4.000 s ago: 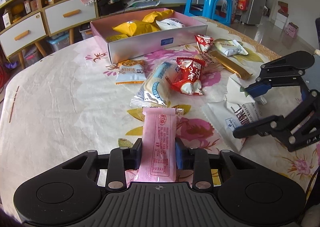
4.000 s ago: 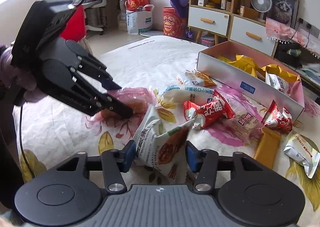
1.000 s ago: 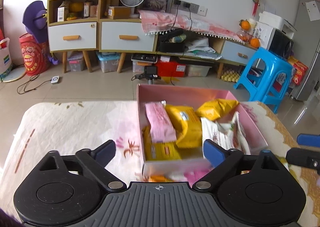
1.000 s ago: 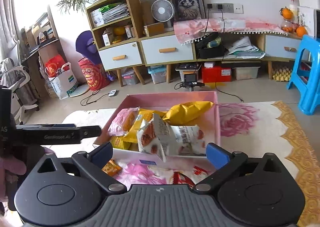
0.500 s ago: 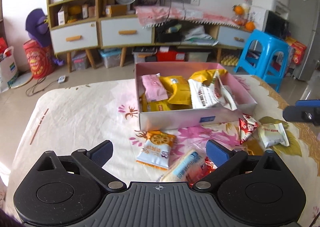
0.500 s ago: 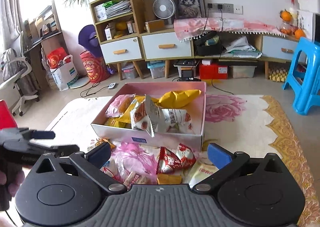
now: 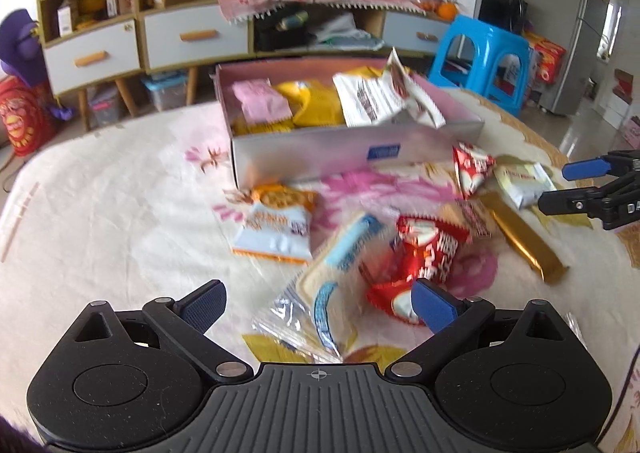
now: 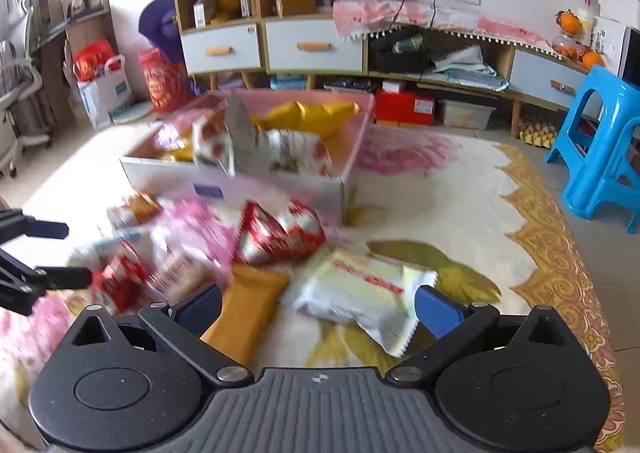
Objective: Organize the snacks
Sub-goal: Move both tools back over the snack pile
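Floral tablecloth (image 7: pixel 100 213) under everything; drawer cabinet (image 8: pixel 272 41) and blue stool (image 8: pixel 600 157) on the far side. Loose packets clutter my near field: orange cracker pack (image 7: pixel 276 229), clear blue-striped pack (image 7: pixel 328 289), red wrapper (image 7: pixel 424 257), gold bar (image 7: pixel 524 241), white pack (image 8: pixel 360 293). Pink box (image 7: pixel 352 151) sits mid-table, already holding pink, yellow and white packets. My left gripper (image 7: pixel 318 301) and right gripper (image 8: pixel 318 307) are both spread wide, empty, low over the snacks.

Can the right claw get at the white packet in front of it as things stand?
Probably yes. The right claw is open and empty, and the white packet lies flat on the table between its fingers with nothing on top. The gold bar beside it is close, though.
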The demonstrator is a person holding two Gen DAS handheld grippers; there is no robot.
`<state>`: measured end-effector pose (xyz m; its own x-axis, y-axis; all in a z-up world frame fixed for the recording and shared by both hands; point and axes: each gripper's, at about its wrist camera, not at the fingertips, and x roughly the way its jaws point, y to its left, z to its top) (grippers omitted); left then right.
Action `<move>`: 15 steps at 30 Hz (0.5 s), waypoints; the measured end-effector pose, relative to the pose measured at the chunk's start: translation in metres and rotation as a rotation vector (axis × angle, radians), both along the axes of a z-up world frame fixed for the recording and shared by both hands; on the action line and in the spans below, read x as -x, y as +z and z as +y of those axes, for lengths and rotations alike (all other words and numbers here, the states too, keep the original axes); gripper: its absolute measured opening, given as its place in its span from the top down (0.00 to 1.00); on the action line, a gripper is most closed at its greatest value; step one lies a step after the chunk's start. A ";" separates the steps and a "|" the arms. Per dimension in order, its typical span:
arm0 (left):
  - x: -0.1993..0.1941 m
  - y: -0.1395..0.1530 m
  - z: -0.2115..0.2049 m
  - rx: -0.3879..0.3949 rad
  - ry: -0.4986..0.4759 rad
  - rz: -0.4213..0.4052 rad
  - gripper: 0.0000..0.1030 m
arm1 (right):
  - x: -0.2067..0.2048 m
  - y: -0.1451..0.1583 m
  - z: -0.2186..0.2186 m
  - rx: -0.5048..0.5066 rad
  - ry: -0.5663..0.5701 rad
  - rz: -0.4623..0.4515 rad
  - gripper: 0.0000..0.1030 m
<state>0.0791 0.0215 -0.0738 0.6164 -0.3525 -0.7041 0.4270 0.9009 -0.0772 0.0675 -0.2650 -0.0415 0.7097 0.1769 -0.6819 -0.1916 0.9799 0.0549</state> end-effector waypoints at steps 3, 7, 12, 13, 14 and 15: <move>-0.003 -0.005 0.002 0.003 -0.003 0.025 0.05 | -0.001 -0.010 -0.006 0.041 -0.005 0.003 0.08; -0.007 -0.007 0.006 0.026 -0.006 0.034 0.05 | -0.007 -0.027 -0.008 0.108 0.019 0.012 0.08; -0.010 -0.009 0.009 0.037 -0.027 0.012 0.05 | -0.015 -0.034 -0.013 0.060 0.031 -0.006 0.08; -0.011 -0.009 0.009 0.041 -0.032 0.009 0.05 | -0.017 -0.034 -0.014 0.051 0.027 -0.008 0.08; -0.012 -0.010 0.010 0.045 -0.036 0.005 0.05 | -0.019 -0.035 -0.014 0.042 0.025 -0.013 0.08; -0.013 -0.010 0.010 0.050 -0.038 0.002 0.05 | -0.021 -0.036 -0.015 0.033 0.026 -0.020 0.08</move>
<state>0.0923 0.0319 -0.0836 0.6007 -0.4103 -0.6862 0.4607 0.8791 -0.1223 0.0881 -0.2796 -0.0772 0.7185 0.1732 -0.6736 -0.2179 0.9758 0.0185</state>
